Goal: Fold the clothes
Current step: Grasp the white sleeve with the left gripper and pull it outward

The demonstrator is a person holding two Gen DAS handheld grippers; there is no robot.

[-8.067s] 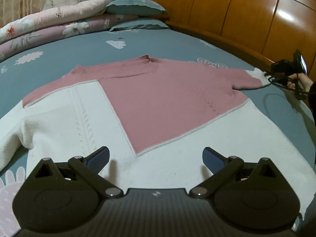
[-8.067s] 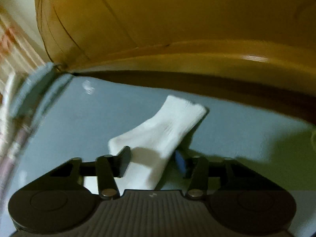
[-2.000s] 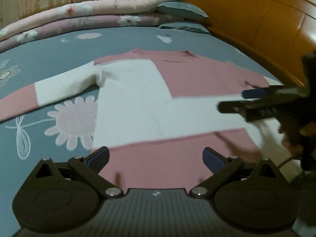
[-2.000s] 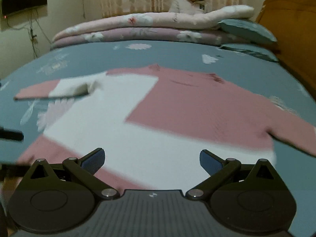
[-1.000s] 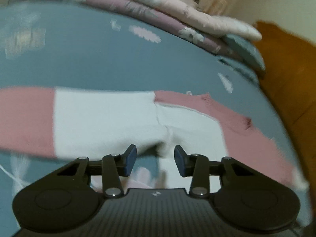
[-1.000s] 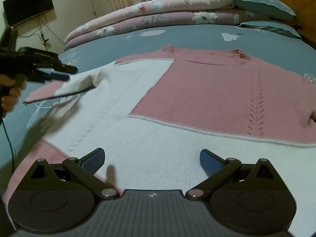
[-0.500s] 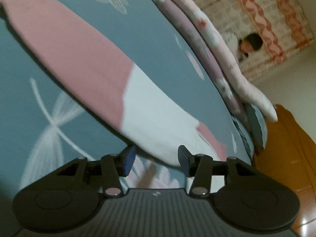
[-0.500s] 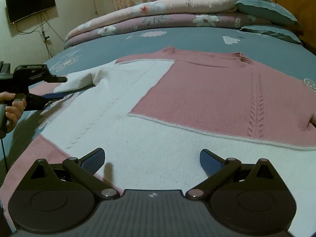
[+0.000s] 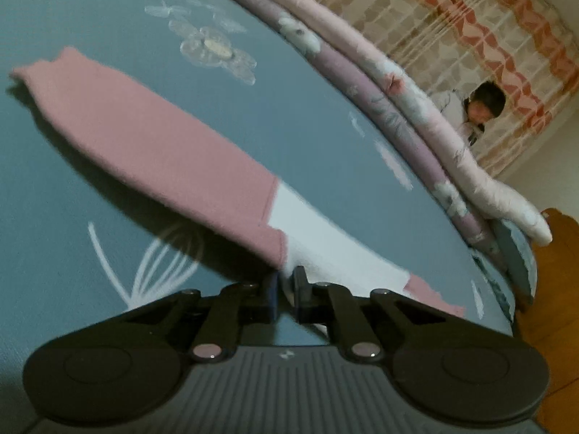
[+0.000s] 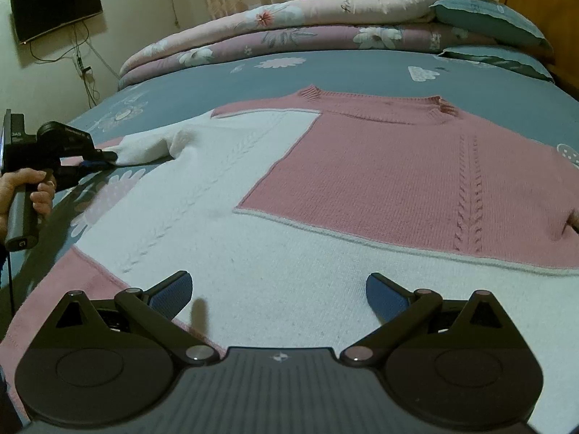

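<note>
You are at the sleeve-folding step. The sweater point(image 10: 325, 195), pink and white, lies spread flat, front up, on the grey-blue bedsheet point(image 10: 362, 68), its collar toward the rolled quilts point(image 10: 289, 25) at the far side. Your left gripper point(image 9: 285, 291) has just been closing, and its jaws now stand almost together, pinching the lower edge of the left sleeve point(image 9: 152, 152) where the pink part meets the white; a sliver of white knit shows between the pads. In the right wrist view the same tool point(image 10: 99, 161) is seen at the white upper part of that sleeve, which bunches slightly near the shoulder. The pink part of the sleeve extends away from the grip, with its cuff farthest off on the sheet. Your right gripper point(image 10: 278, 298) hovers over the white lower band of the body with its jaws spread wide and nothing between them; whether it touches the knit cannot be told. The next move likely calls for lifting the pinched sleeve clear of the sheet and carrying it across the body toward the pink chest panel. Raise it enough that the cuff trails without dragging a crease. Use the free right tool to steady the hem area if the body starts to shift. The grip is on one edge only, so expect the knit to sag and possibly slip.
</note>
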